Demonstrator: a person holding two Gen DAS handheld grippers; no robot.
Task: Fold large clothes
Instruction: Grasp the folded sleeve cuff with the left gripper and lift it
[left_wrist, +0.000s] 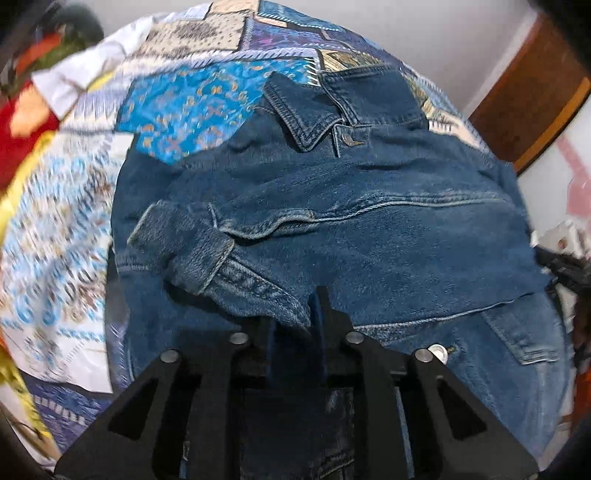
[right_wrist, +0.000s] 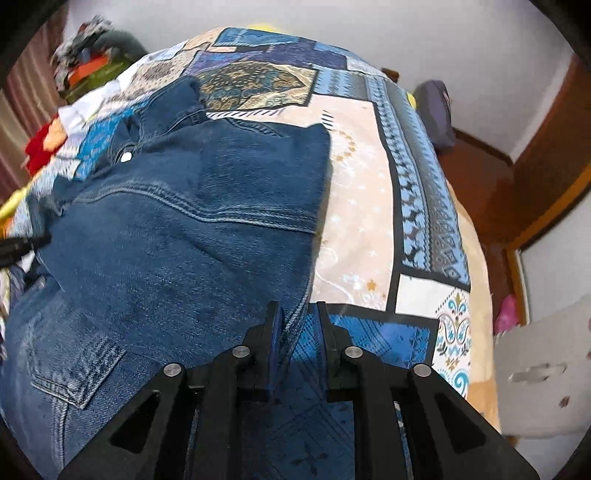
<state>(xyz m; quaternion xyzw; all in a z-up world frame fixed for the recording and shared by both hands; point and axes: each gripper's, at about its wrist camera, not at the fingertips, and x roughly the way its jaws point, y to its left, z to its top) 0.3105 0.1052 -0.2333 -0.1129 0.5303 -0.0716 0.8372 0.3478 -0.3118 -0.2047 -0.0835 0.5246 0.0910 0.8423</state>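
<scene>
Left wrist view: my left gripper (left_wrist: 316, 317) pinches a denim fold of the jacket (left_wrist: 332, 221), which lies on the patchwork bedspread (left_wrist: 184, 110), sleeve cuff (left_wrist: 184, 243) laid across the body, ready for folding. The fabric hides one fingertip.

Right wrist view: my right gripper (right_wrist: 295, 321) stands slightly parted astride the jacket's edge, gripping nothing that I can confirm; motion blur obscures contact.

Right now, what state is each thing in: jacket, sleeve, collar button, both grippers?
Denim jacket: partly folded on the patchwork bedspread.
Sleeve cuff: folded across the body.
Collar button: fastened.
Left gripper: fingers shut on denim.
Right gripper: fingers narrowly open at the jacket's edge.
</scene>
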